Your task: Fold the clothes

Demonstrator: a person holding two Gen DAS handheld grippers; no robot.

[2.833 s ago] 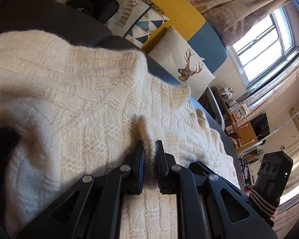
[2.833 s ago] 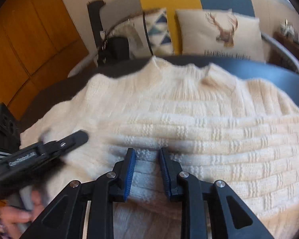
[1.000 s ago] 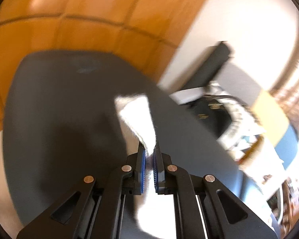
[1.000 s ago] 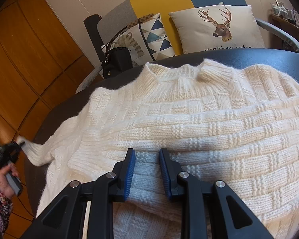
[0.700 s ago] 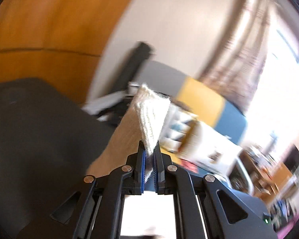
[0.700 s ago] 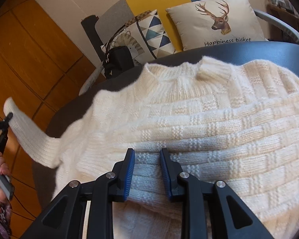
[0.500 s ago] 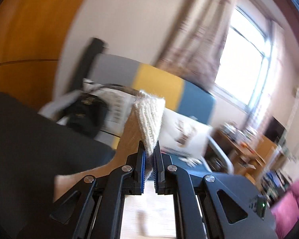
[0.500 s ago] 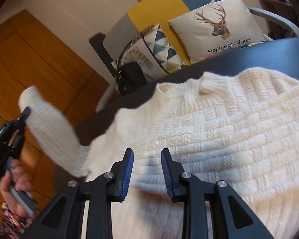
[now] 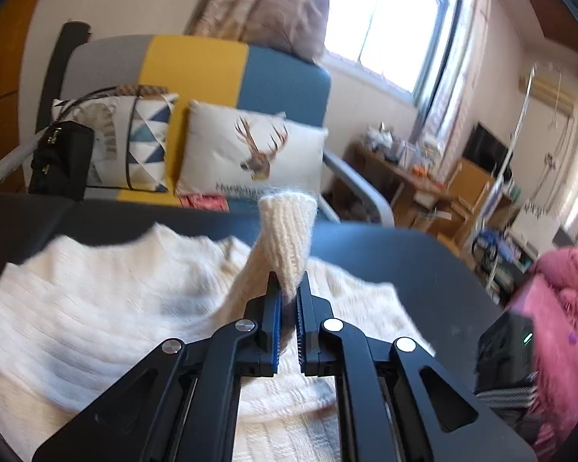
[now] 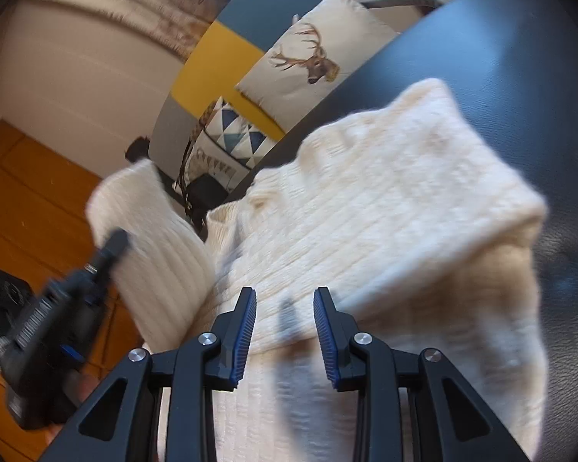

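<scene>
1. The cream knit sweater [image 9: 96, 308] lies spread on the dark table [image 9: 424, 269], its neckline toward the sofa [image 9: 219, 65]. One sleeve [image 9: 285, 242] is lifted off the body, and its cuff stands up out of your left gripper [image 9: 287, 300], whose jaws are pinched tight on the knit.
2. The sleeve's long axis runs from that cuff down and back to the shoulder on your left side. I judge the coming move to be laying it across the chest, toward your right, so the left hand is the one that matters.
3. Your right gripper [image 10: 285, 308] hovers over the sweater's body with the jaws narrowly parted. They have just been opening, and nothing is pinched between them; the knit lies beneath and past the pads.
4. In the right wrist view the left gripper [image 10: 96, 269] shows at the left edge, sleeve [image 10: 150, 238] draped beside it.
5. Hard to read: both views are motion-blurred. The sweater's hem and other sleeve are cut off or hidden by the gripper bodies, and where the right side seems already turned over, I cannot tell for sure.
</scene>
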